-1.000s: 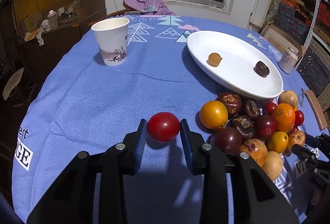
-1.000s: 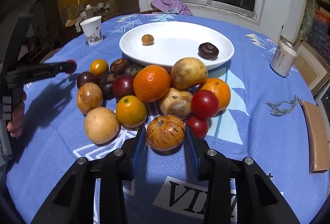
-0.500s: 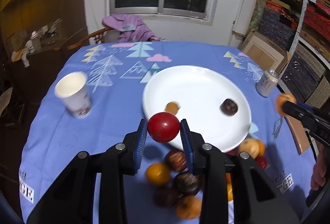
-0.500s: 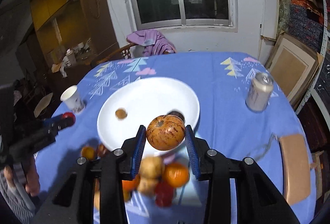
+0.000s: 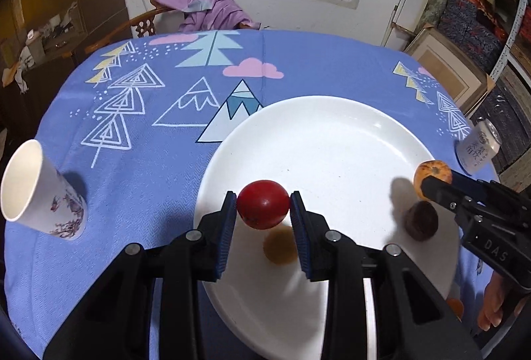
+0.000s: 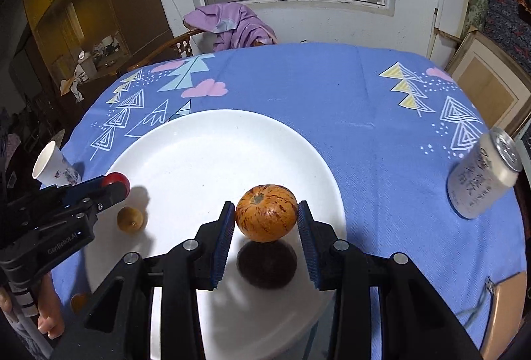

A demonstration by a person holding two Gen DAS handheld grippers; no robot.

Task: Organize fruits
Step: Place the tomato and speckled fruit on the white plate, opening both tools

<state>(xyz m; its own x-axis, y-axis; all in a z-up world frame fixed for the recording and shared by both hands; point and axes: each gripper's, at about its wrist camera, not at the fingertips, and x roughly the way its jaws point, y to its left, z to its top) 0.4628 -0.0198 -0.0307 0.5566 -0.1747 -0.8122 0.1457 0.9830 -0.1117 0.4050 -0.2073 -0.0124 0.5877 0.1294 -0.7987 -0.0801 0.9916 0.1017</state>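
Note:
My left gripper point(image 5: 264, 210) is shut on a red tomato point(image 5: 263, 208) and holds it above the near left part of the white plate point(image 5: 332, 141). My right gripper point(image 6: 266, 222) is shut on an orange speckled fruit point(image 6: 266, 216) above the plate point(image 6: 215, 154). A small yellow-brown fruit point(image 5: 279, 248) and a dark brown fruit point(image 5: 420, 221) lie on the plate. The right gripper with its fruit point(image 5: 431, 176) shows at the right of the left wrist view. The left gripper with the tomato point(image 6: 114, 182) shows at the left of the right wrist view.
A paper cup point(image 5: 36, 190) stands left of the plate on the blue tablecloth point(image 5: 166, 161). A drink can point(image 6: 483, 180) stands to the plate's right. A brown pad point(image 6: 507, 310) lies at the right table edge. A chair with purple cloth point(image 5: 202, 8) is behind the table.
Both grippers have lifted their fruits from the pile and carried them forward over the plate. The fruit pile has dropped almost out of view below.

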